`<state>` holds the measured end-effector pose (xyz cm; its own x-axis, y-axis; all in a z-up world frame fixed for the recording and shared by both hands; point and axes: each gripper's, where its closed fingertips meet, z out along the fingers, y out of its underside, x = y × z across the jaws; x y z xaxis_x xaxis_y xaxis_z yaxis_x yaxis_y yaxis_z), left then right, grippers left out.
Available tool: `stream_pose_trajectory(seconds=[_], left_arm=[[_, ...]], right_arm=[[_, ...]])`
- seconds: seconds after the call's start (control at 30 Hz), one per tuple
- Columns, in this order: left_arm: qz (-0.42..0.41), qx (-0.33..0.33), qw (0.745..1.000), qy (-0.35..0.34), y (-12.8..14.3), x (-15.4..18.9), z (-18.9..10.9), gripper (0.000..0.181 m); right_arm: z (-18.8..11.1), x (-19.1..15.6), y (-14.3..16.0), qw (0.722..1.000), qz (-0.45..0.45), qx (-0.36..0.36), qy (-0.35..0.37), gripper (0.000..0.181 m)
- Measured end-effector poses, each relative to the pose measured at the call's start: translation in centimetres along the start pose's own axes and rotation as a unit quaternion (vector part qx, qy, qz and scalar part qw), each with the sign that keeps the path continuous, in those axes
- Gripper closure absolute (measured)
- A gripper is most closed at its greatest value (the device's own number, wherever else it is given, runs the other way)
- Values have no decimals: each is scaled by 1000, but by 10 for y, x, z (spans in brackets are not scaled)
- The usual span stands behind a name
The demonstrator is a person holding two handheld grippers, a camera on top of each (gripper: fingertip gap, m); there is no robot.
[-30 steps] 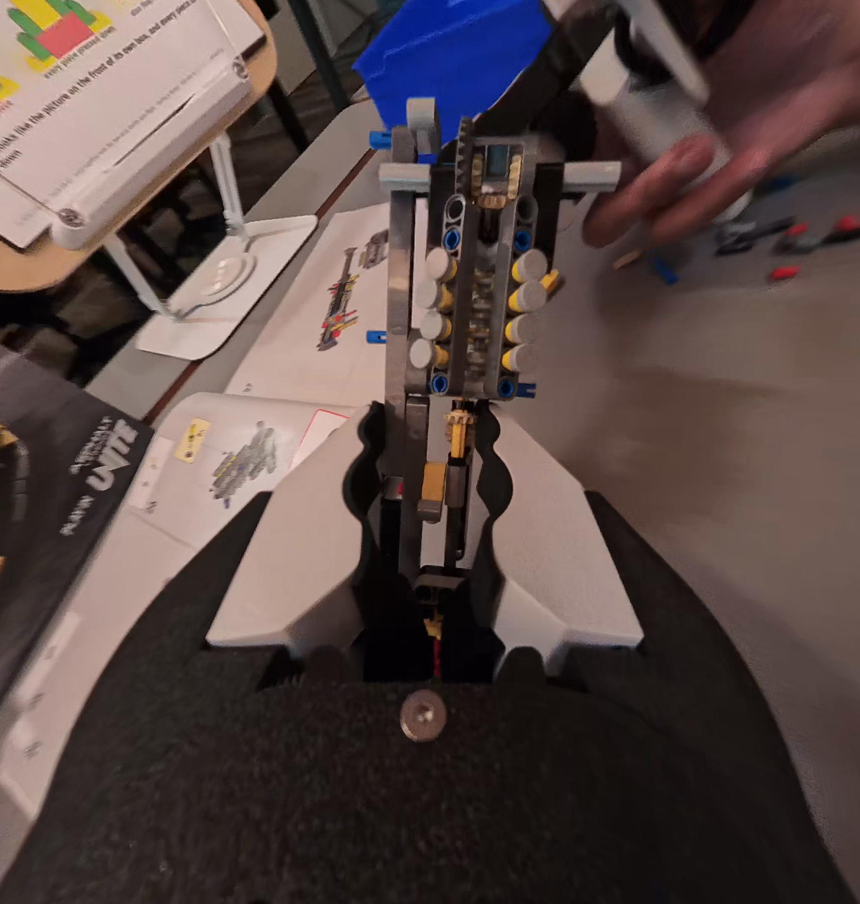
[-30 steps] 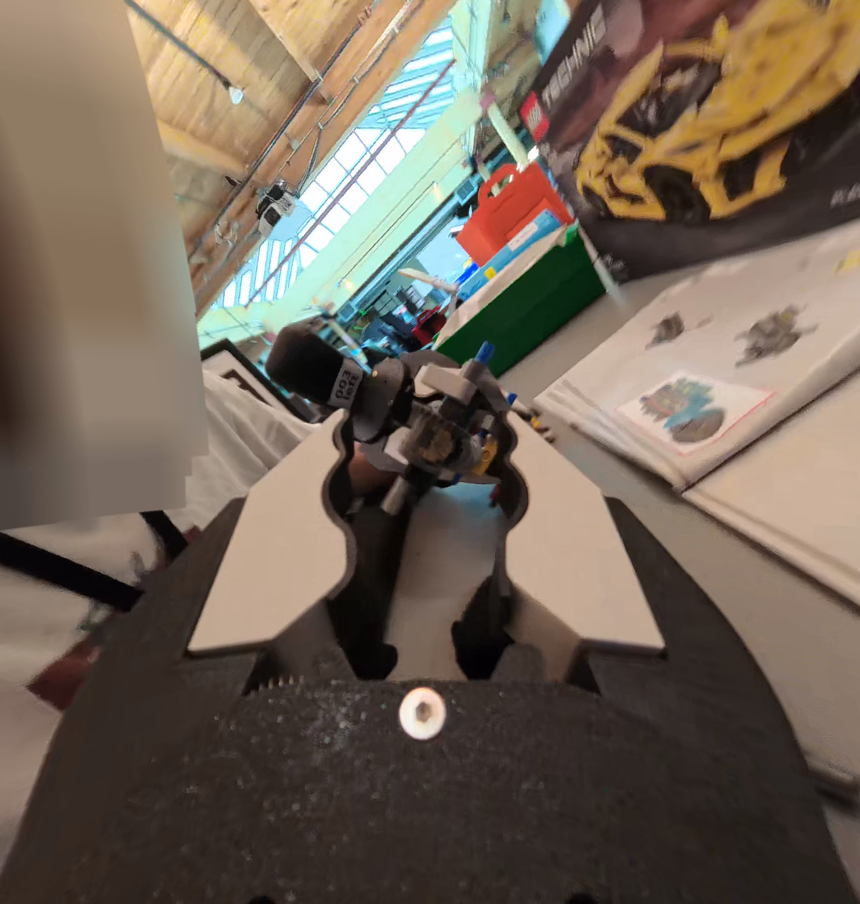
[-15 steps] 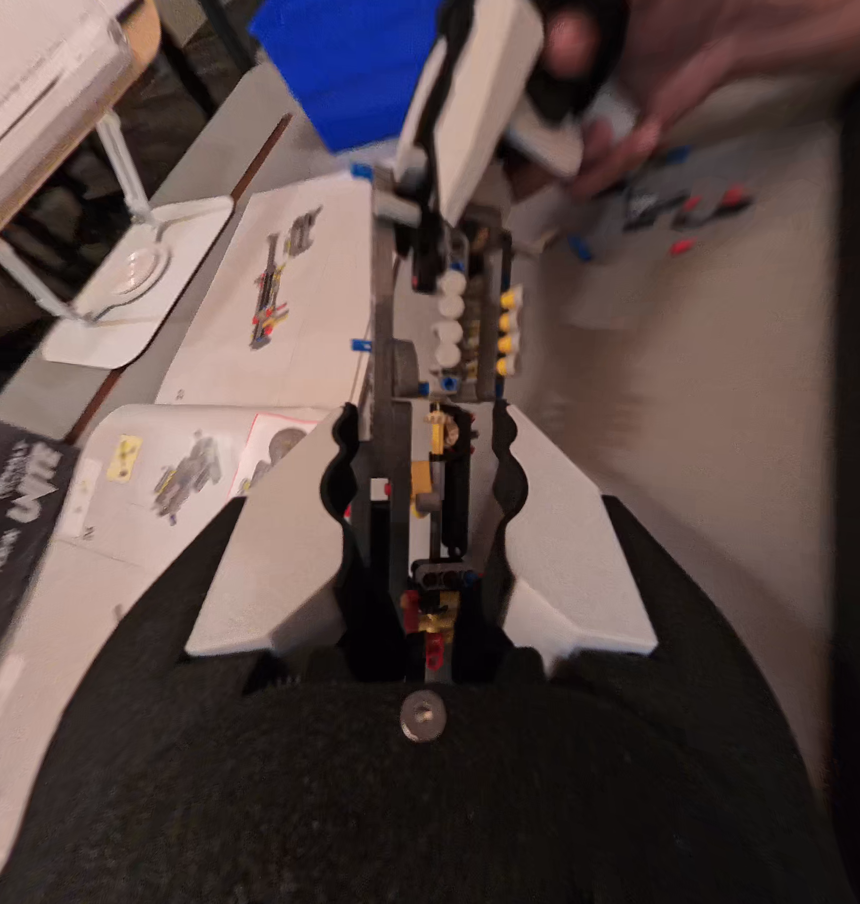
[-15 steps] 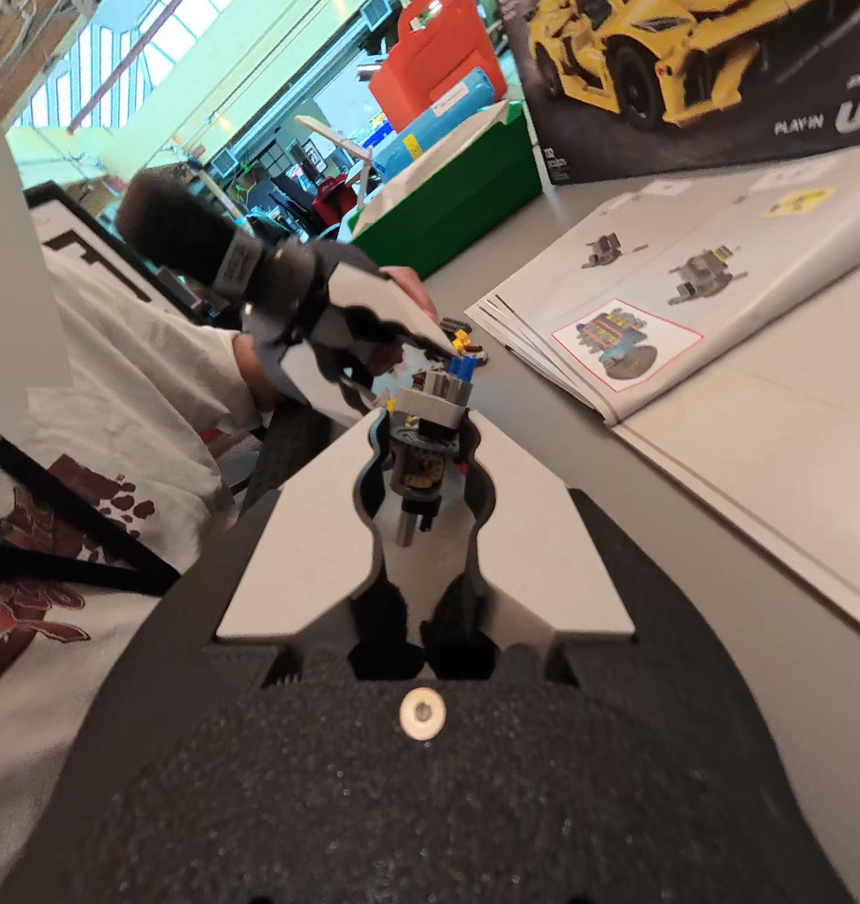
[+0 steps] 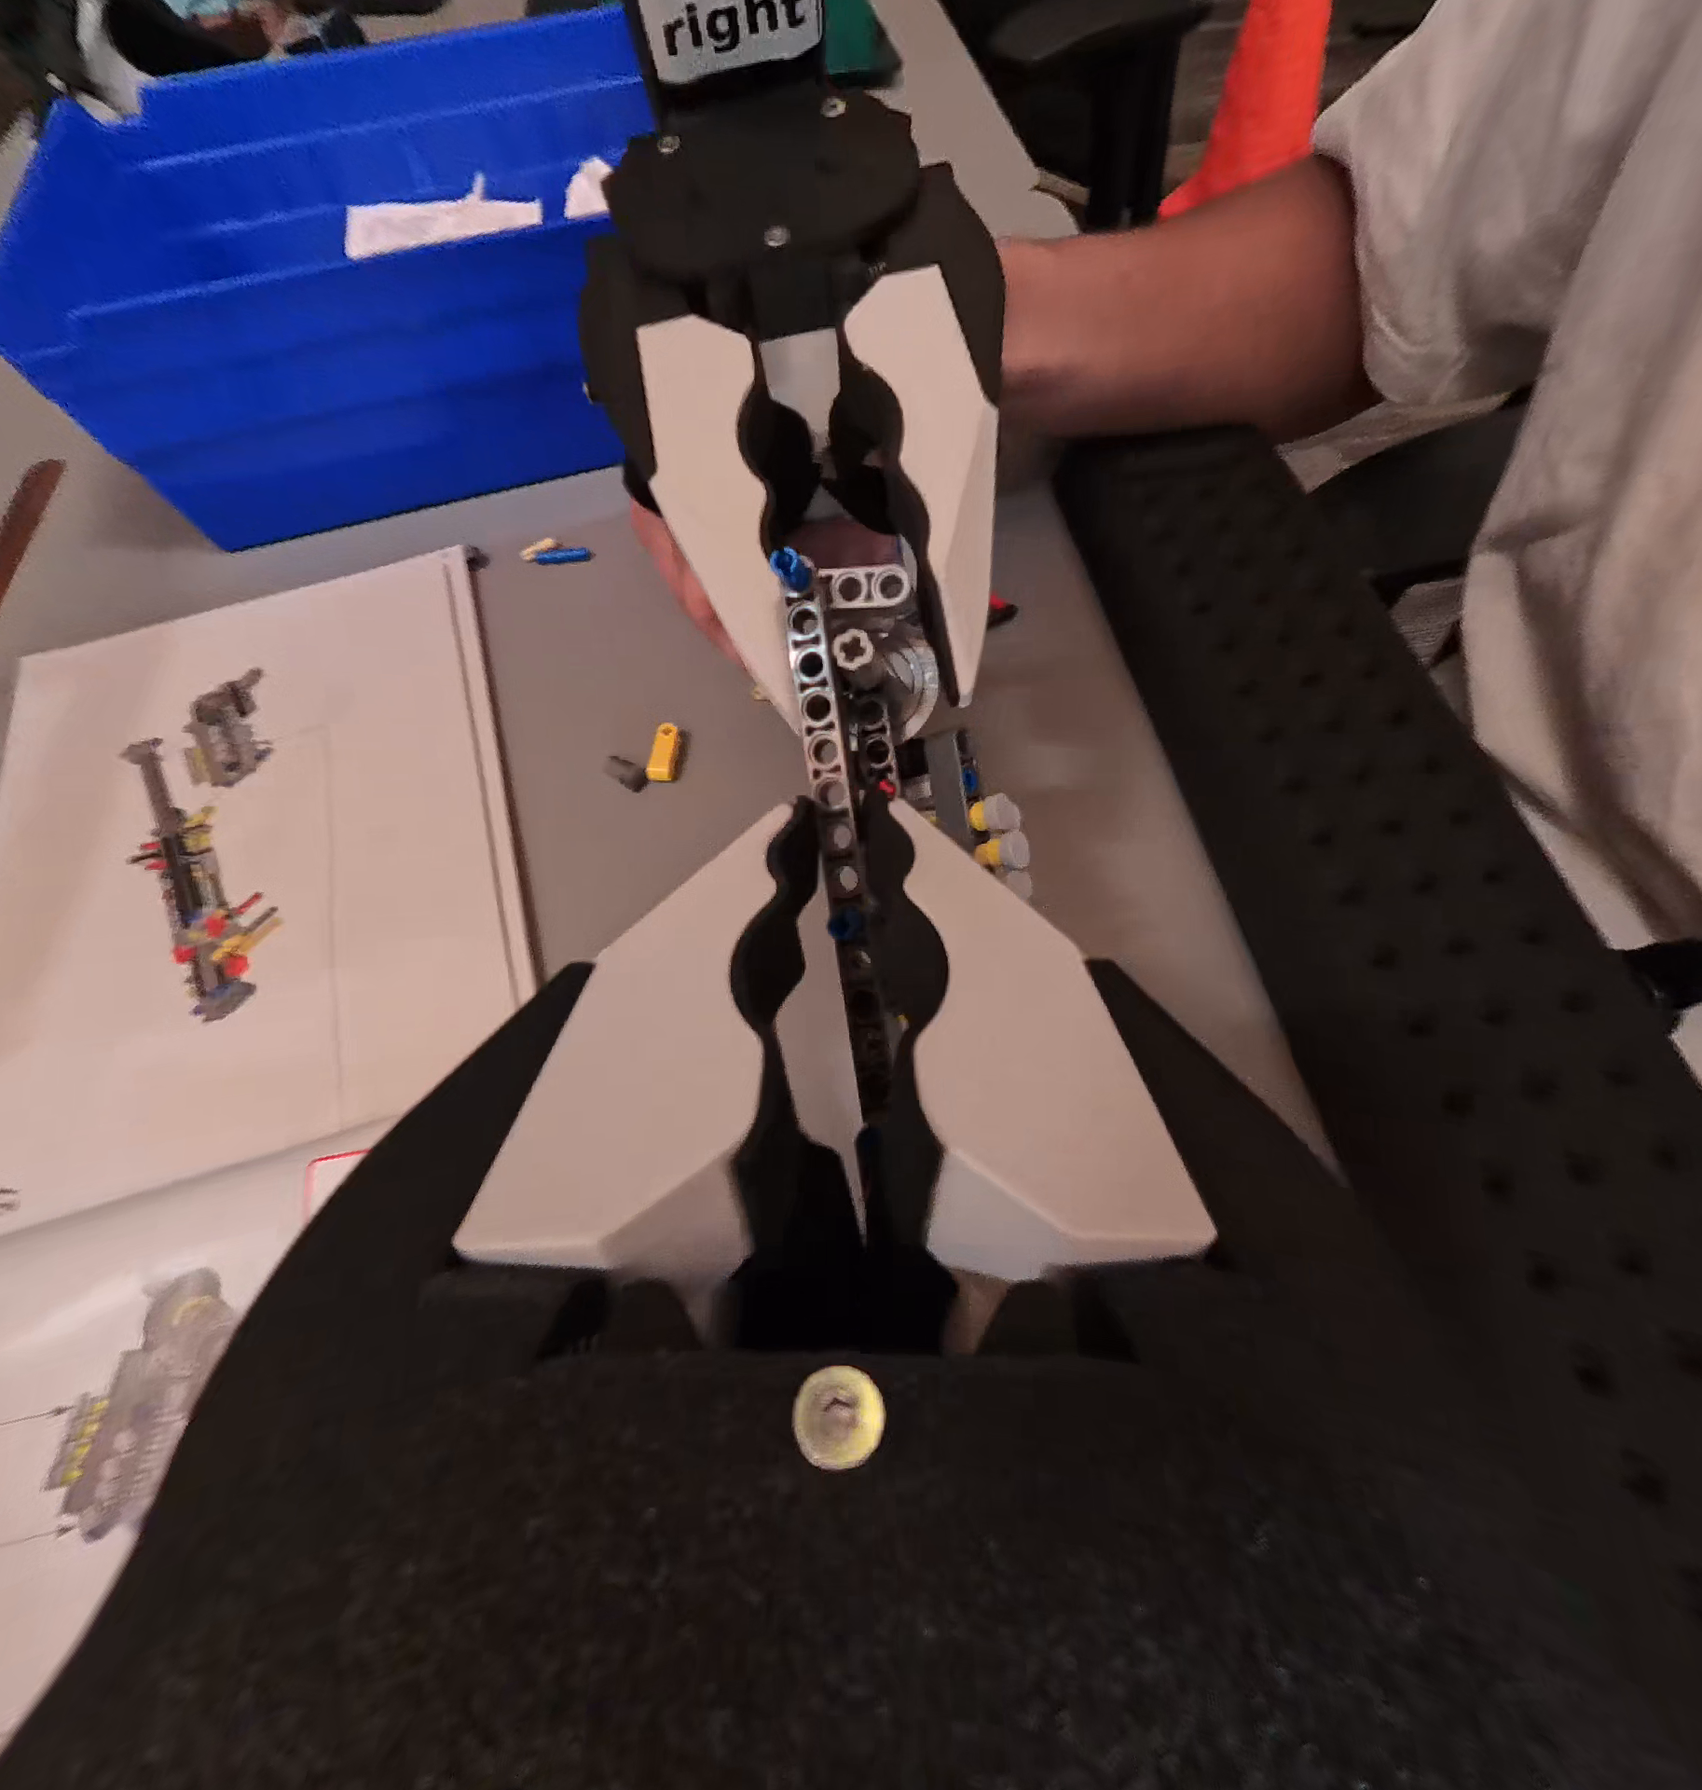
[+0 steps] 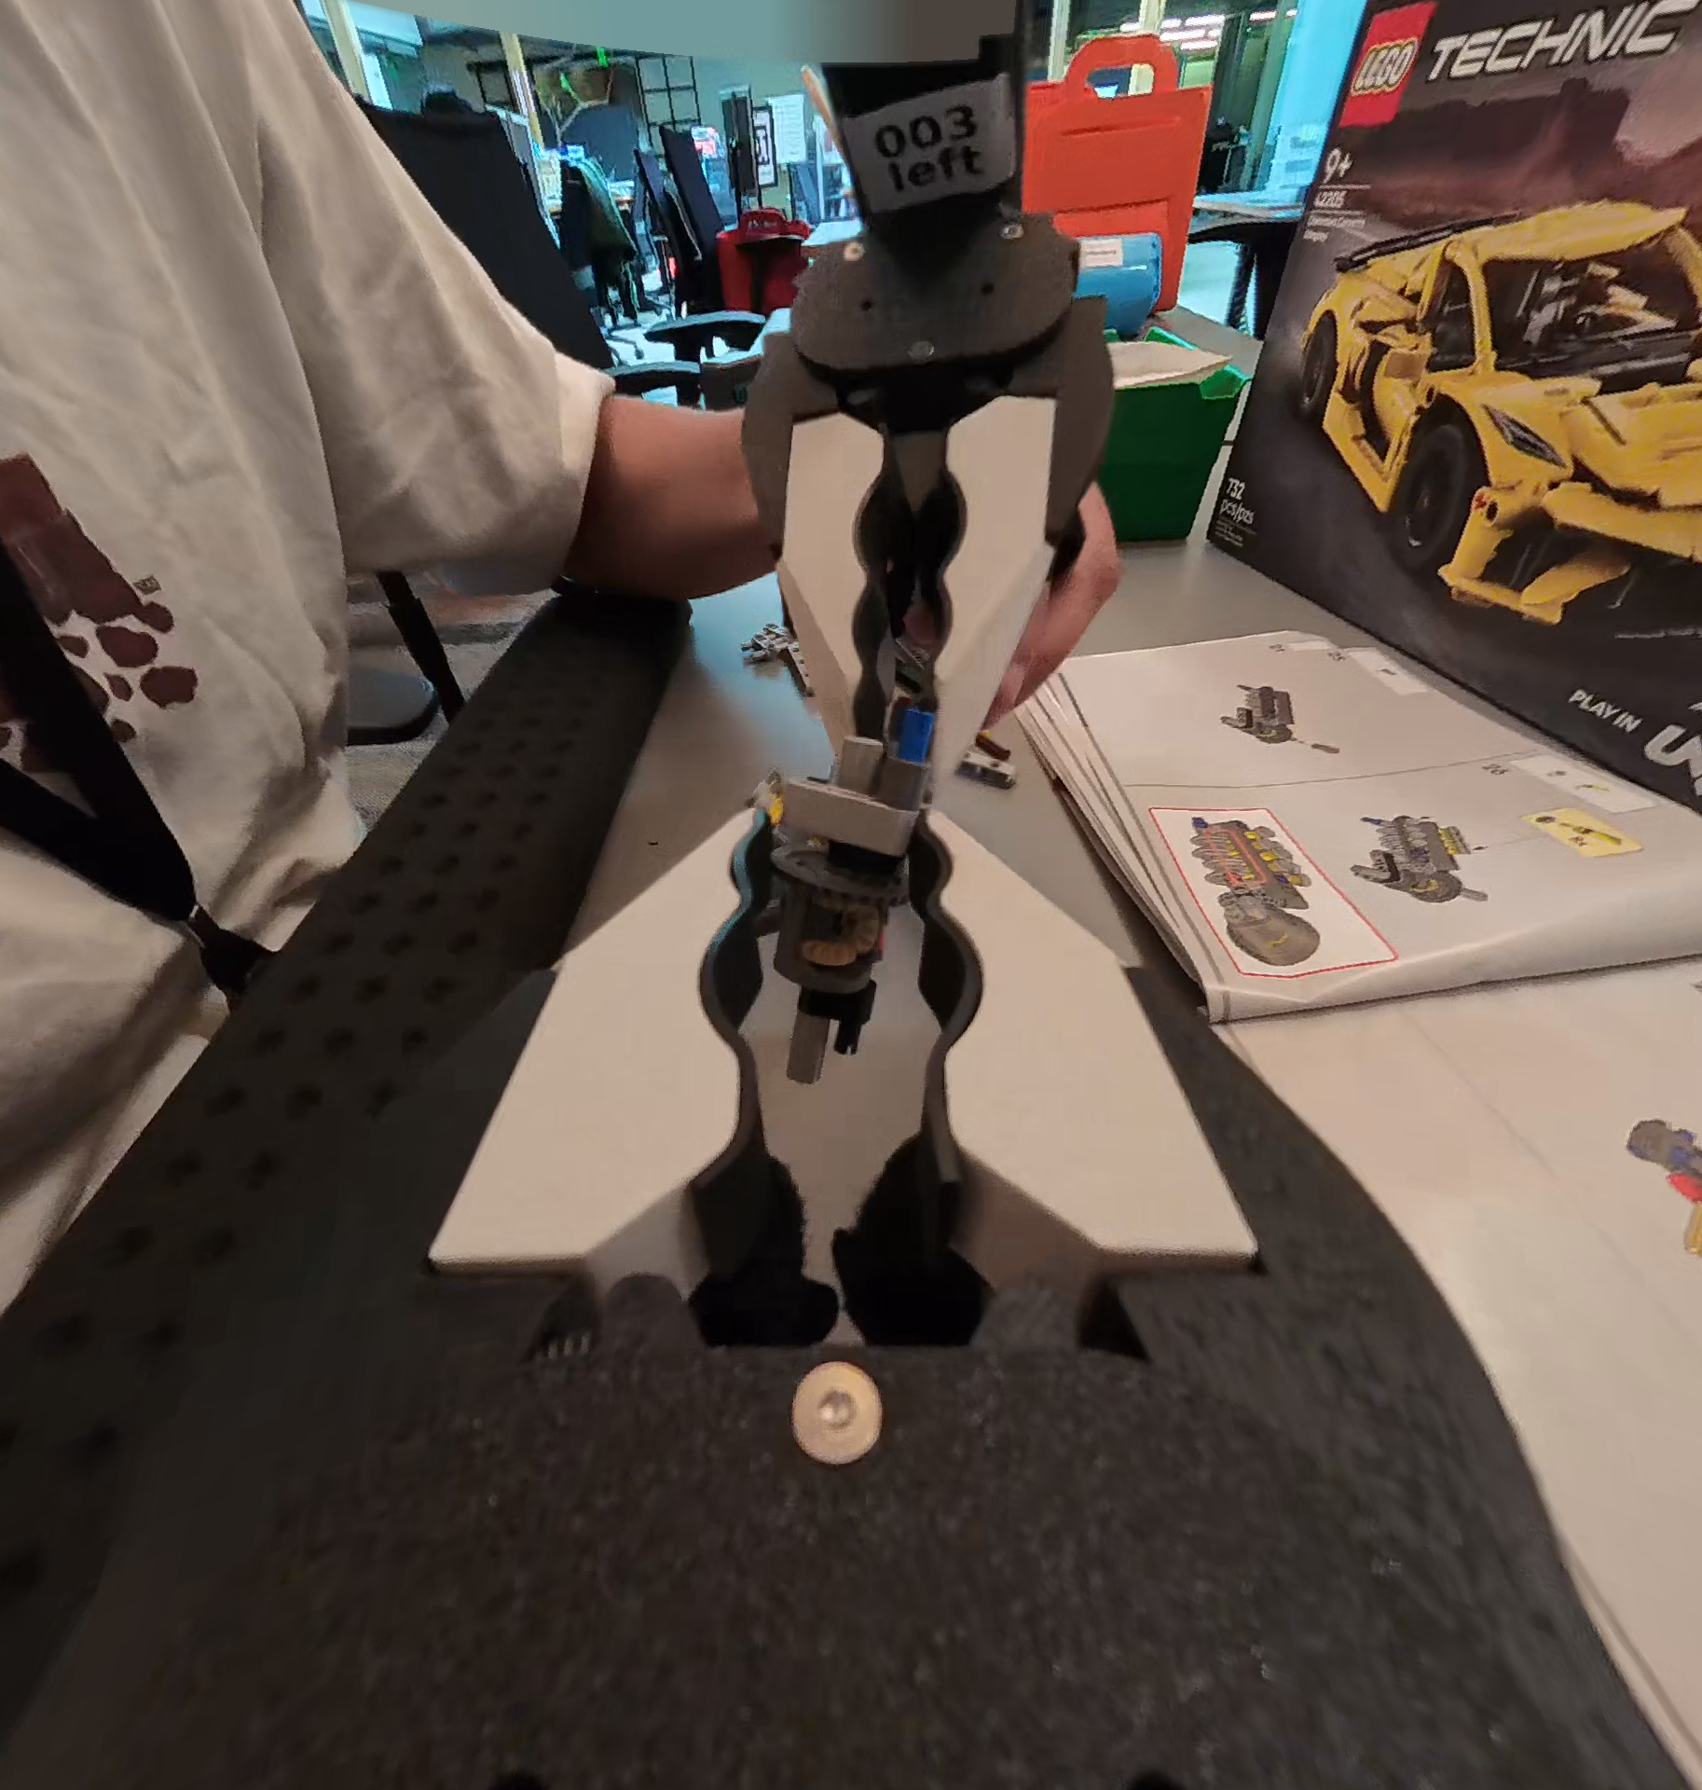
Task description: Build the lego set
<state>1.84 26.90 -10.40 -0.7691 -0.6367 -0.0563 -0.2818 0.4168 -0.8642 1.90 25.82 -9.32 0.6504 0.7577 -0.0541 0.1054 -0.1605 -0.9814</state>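
The lego assembly (image 5: 823, 707) is a long grey and black beam frame with yellow and grey pistons and a gear housing at one end. My left gripper (image 5: 842, 818) is shut on the beam end of it, low in the left wrist view. My right gripper (image 5: 862, 668) comes in from the top, tip to tip with the left, its fingers closed around the far end. In the right wrist view my right gripper (image 6: 837, 833) clamps the gear housing end of the assembly (image 6: 828, 930). The left gripper (image 6: 900, 736) holds it from above. The assembly is held above the grey table (image 5: 586, 659).
A blue bin (image 5: 295, 291) stands at the back left. An open instruction booklet (image 5: 227, 872) lies at the left, also in the right wrist view (image 6: 1409, 823). Loose pieces (image 5: 658, 756) lie on the table. The set's box (image 6: 1506, 339), a black perforated pad (image 5: 1360, 775) and a person's arm (image 5: 1167, 320) are close by. My two grippers' fingertips are within a few centimetres of each other.
The right gripper came in from the far right and closed on the assembly's far end. The assembly rolled so that its beam side faces the left camera. Both grippers now meet tip to tip.
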Motion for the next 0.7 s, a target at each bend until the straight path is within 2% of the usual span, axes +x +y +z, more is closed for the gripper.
stream_pose_trajectory(seconds=[0.1,0.13,0.2,0.3,0.4,0.5,0.57,0.7], left_arm=[[47,-2,997,-59,-4,-3,-2,174],[56,-2,994,-89,-6,-6,-3,175],[94,-6,979,-179,-7,-16,-7,175],[178,-21,933,-312,-10,-20,-13,175],[265,-49,874,-403,-15,-15,-13,175],[363,-76,811,-452,-17,-6,-7,175],[410,-90,775,-473,-16,-2,-5,175],[466,-99,732,-488,-16,6,-1,175]], right_arm=[[0,0,-5,999,-32,-10,17,154],[-2,5,-9,998,-43,-11,40,157],[-11,9,-16,995,-47,-17,81,150],[-34,18,-32,984,4,-11,179,141],[-36,7,-36,969,65,1,240,139],[-31,-7,-28,957,66,-26,280,139],[-26,-19,-23,958,81,-34,275,140],[-24,-26,-5,951,121,-73,275,139]])
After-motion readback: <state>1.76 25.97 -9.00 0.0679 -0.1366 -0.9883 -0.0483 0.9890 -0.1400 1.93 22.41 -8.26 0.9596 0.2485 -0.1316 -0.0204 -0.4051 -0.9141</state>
